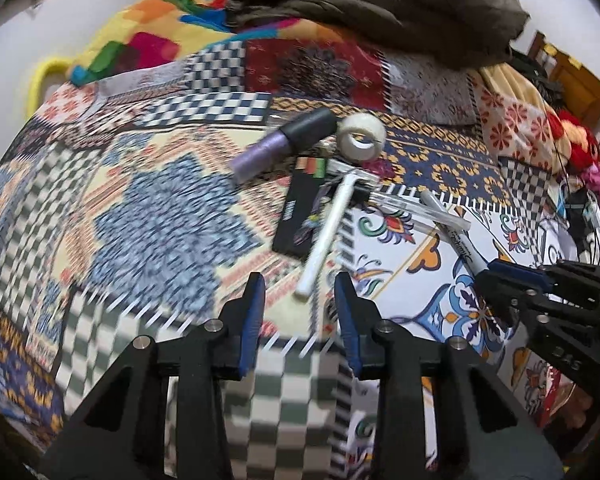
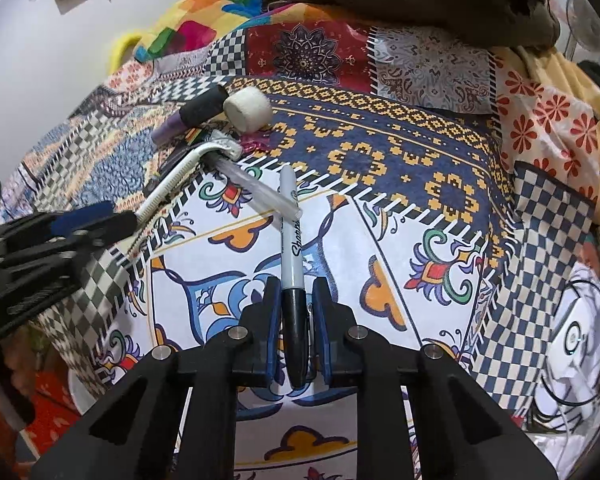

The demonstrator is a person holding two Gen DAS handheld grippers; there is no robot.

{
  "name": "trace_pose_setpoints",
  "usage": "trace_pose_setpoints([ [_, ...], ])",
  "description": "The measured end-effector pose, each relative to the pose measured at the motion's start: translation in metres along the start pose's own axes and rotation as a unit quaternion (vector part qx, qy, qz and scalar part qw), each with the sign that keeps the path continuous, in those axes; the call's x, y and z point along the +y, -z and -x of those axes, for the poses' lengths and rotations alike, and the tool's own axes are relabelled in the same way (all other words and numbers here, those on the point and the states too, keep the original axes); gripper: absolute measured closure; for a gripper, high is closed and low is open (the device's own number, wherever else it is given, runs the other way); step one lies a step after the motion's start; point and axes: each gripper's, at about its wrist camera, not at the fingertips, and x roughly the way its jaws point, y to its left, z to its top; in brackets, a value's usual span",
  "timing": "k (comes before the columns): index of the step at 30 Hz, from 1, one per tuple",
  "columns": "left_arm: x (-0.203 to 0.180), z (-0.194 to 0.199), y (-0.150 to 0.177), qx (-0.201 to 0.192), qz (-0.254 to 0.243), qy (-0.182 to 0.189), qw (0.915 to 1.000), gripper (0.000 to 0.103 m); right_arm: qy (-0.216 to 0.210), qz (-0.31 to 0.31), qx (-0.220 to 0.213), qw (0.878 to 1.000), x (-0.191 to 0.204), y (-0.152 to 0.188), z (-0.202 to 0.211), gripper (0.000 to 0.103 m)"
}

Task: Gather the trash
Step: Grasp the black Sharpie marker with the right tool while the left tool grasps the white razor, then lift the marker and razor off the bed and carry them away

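Small items lie on a patterned bedspread [image 1: 148, 208]: a white razor [image 1: 328, 228], a black card box [image 1: 300, 216], a purple bottle with a black cap [image 1: 276, 144], a white tape roll [image 1: 360, 138], a clear pen [image 1: 404, 204] and a Sharpie marker [image 2: 290, 240]. My left gripper [image 1: 300, 308] is open, its fingers on either side of the razor's handle end. My right gripper [image 2: 296, 328] is shut on the marker's black cap end. The right gripper also shows in the left wrist view [image 1: 512, 276], with the marker [image 1: 460, 240].
A brown jacket [image 1: 380, 4] and a bright multicoloured pillow [image 1: 148, 40] lie at the far side of the bed. A yellow blanket [image 2: 560, 92] and white cables [image 2: 580, 340] are at the right. The bed's edge drops off near the bottom.
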Motion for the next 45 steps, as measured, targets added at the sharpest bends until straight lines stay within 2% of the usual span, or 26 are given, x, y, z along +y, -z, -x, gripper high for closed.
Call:
trace_pose_setpoints([
  [2,-0.007,-0.009,-0.004,0.006,-0.013,0.000,0.9999,0.069,-0.009,-0.006,0.000,1.000,-0.002,-0.003,-0.002,0.088],
  [6,-0.014,-0.018,-0.011,0.015,-0.016,0.005,0.9997,0.077,-0.002,-0.006,-0.003,1.000,-0.007,-0.005,-0.001,0.089],
  [7,-0.015,-0.018,-0.012,0.020,-0.012,0.015,0.9996,0.082,-0.003,-0.008,-0.003,1.000,-0.010,-0.005,0.000,0.089],
  [8,-0.017,-0.018,-0.013,0.023,-0.008,0.027,0.9993,0.082,-0.001,-0.009,-0.004,1.000,-0.013,-0.004,0.001,0.089],
  [10,-0.019,-0.020,-0.015,0.033,-0.003,0.058,0.9978,0.092,0.000,-0.009,-0.006,1.000,-0.015,-0.006,0.001,0.089],
  [11,-0.020,-0.021,-0.016,0.033,-0.001,0.058,0.9977,0.092,-0.002,-0.009,-0.007,1.000,-0.018,-0.006,0.002,0.089],
  [18,-0.031,-0.031,-0.028,0.027,-0.002,0.028,0.9992,0.092,-0.001,-0.006,-0.012,1.000,-0.017,-0.009,-0.001,0.089],
  [25,-0.042,-0.037,-0.034,0.004,0.003,-0.031,0.9995,0.095,-0.014,-0.020,-0.013,1.000,-0.020,-0.013,-0.003,0.089],
  [27,-0.043,-0.034,-0.032,0.015,0.015,-0.012,0.9997,0.095,-0.033,-0.035,-0.011,0.999,-0.024,-0.015,-0.001,0.089],
  [28,-0.043,-0.029,-0.031,0.017,0.021,0.004,0.9996,0.095,-0.037,-0.040,-0.013,0.998,-0.025,-0.015,0.002,0.089],
  [33,-0.050,0.001,-0.028,0.005,0.011,0.019,0.9997,0.095,-0.036,-0.040,-0.028,0.998,-0.022,-0.017,0.020,0.089],
  [40,-0.061,0.052,-0.021,-0.016,-0.002,0.017,0.9997,0.095,-0.037,-0.031,-0.051,0.998,-0.010,-0.018,0.056,0.089],
  [45,-0.055,0.085,-0.018,-0.021,0.011,0.037,0.9991,0.095,-0.037,-0.013,-0.068,0.997,0.004,-0.018,0.084,0.089],
])
